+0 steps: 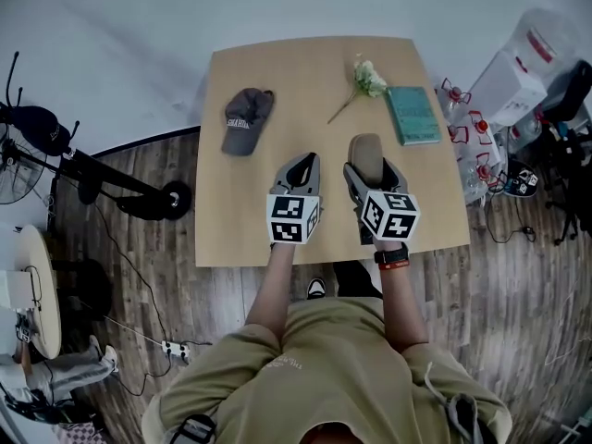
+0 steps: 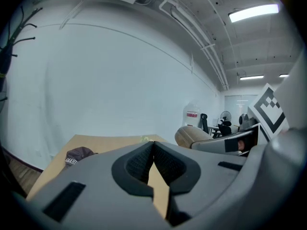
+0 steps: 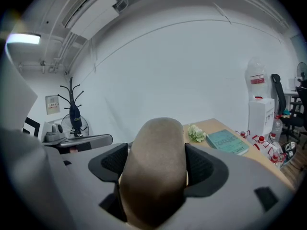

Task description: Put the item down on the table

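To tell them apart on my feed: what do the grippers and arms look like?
The left gripper and right gripper are alike: grey moulded shells, black ribbed pads, each with a white cube bearing black square markers. Only the right wrist has a black-and-red watch. The shirt is khaki, short-sleeved.

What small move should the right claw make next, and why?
Probably lower the right claw straight down to the table: it is shut on the tan rounded item, which seems held above bare wood, apart from the flower and the book.
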A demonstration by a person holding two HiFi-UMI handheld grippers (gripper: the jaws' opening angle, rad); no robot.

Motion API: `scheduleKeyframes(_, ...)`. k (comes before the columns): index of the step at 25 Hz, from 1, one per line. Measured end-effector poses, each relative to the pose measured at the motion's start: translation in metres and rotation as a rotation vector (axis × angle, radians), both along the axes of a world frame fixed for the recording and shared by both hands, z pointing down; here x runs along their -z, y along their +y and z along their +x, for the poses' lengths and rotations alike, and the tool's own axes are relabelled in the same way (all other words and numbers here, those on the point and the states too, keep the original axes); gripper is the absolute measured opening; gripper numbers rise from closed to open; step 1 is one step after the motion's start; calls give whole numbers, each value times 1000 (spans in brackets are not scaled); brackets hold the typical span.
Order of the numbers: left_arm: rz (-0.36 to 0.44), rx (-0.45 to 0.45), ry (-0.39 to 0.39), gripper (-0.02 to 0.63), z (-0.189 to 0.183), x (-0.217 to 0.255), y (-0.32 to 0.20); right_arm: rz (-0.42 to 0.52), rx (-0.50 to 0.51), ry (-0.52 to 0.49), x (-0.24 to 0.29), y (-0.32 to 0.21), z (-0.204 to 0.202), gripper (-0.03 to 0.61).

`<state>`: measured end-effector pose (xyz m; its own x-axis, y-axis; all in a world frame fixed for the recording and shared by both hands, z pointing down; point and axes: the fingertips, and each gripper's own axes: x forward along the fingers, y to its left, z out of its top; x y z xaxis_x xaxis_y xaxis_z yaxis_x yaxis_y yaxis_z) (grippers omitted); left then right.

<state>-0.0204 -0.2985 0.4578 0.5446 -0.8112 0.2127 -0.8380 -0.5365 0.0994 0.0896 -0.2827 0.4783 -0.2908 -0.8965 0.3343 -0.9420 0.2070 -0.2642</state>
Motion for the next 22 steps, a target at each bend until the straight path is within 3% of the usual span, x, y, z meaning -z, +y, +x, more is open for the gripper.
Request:
scheduleKeyframes(6,-53,6,-20,21,13,-27,-34,-70,5,9,-34,-39,18,387)
scheduleKeyframes(22,-174,44,-48,21,17,-85,-102,-215,84,56,-109,-120,16,387)
